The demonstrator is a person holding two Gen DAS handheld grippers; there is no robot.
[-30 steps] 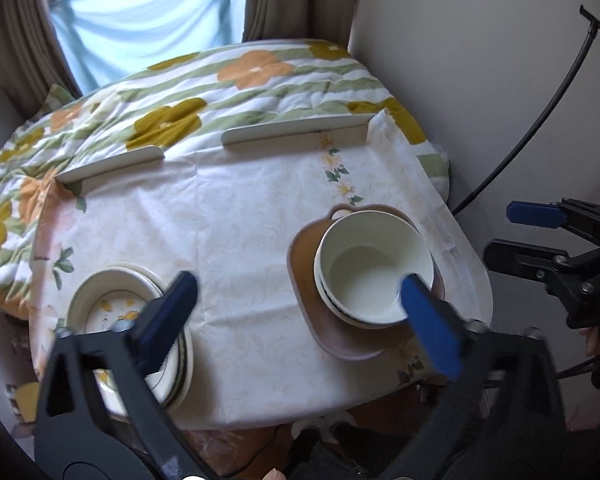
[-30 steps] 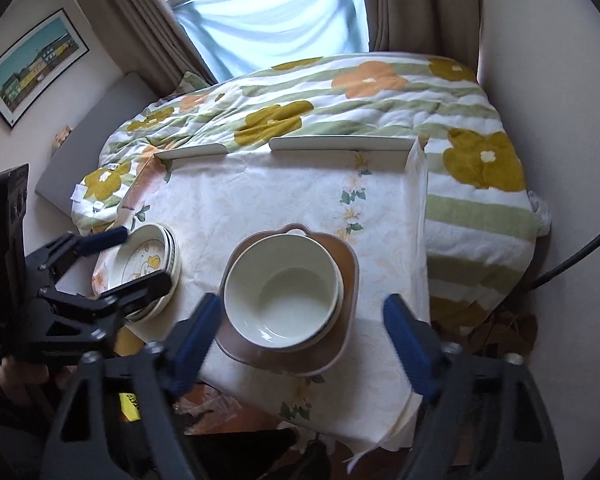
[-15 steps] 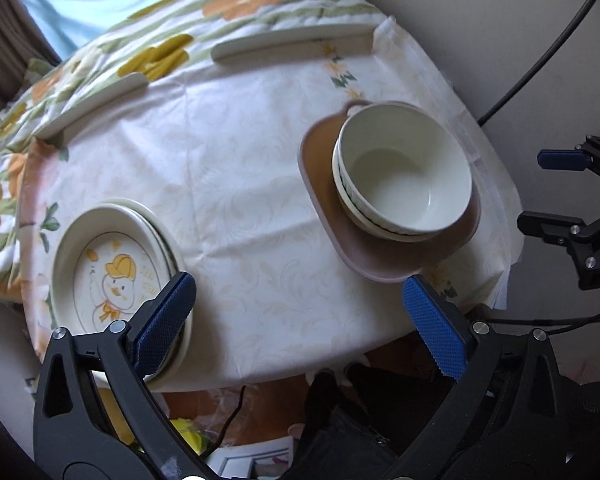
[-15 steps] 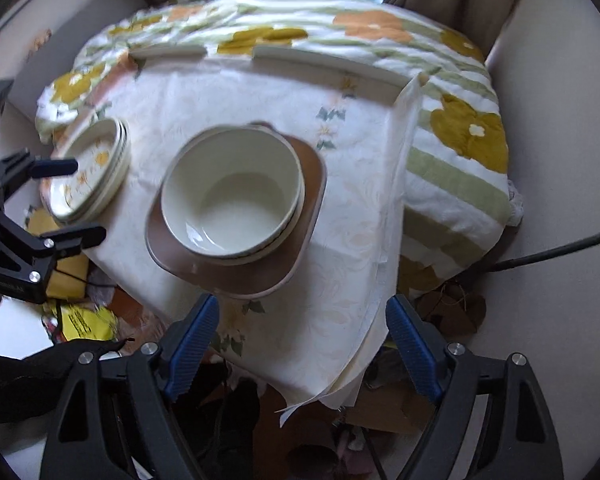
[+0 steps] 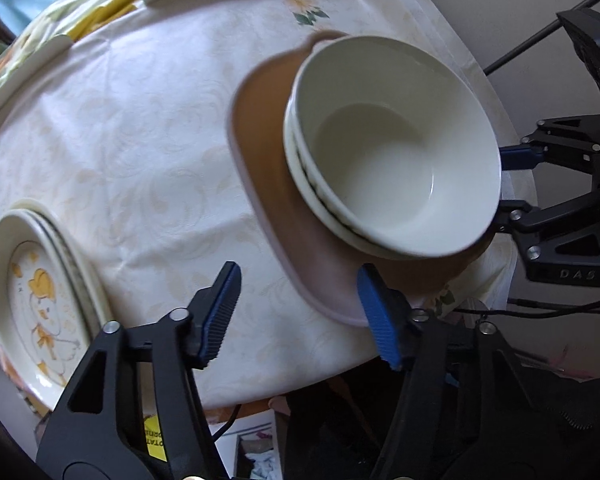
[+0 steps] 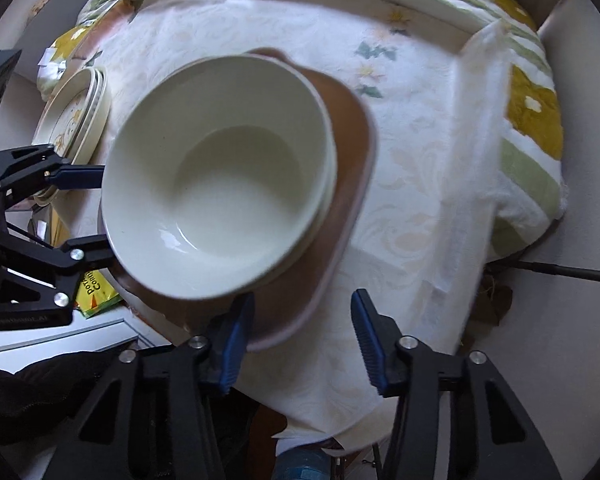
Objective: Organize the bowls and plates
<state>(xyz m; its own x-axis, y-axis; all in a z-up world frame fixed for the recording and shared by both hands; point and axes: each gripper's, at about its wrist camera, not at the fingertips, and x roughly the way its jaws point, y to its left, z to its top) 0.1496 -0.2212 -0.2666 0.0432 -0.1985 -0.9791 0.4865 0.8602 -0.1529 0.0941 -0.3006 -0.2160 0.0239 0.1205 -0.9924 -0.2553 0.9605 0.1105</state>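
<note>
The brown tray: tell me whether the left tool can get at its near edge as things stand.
Probably yes. The left tool hangs with jaws apart over the tray's near corner, having just narrowed, nothing between them. The bowls sit further in, clear of that edge.

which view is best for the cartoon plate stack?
Left wrist: the plate stack faces the camera at lower left, its yellow cartoon print legible and layered rims visible. Right wrist shows the stack small and oblique, partly behind the left tongs.

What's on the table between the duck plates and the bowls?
Only bare tablecloth lies between the duck plates and the bowls, in the left wrist view.
</note>
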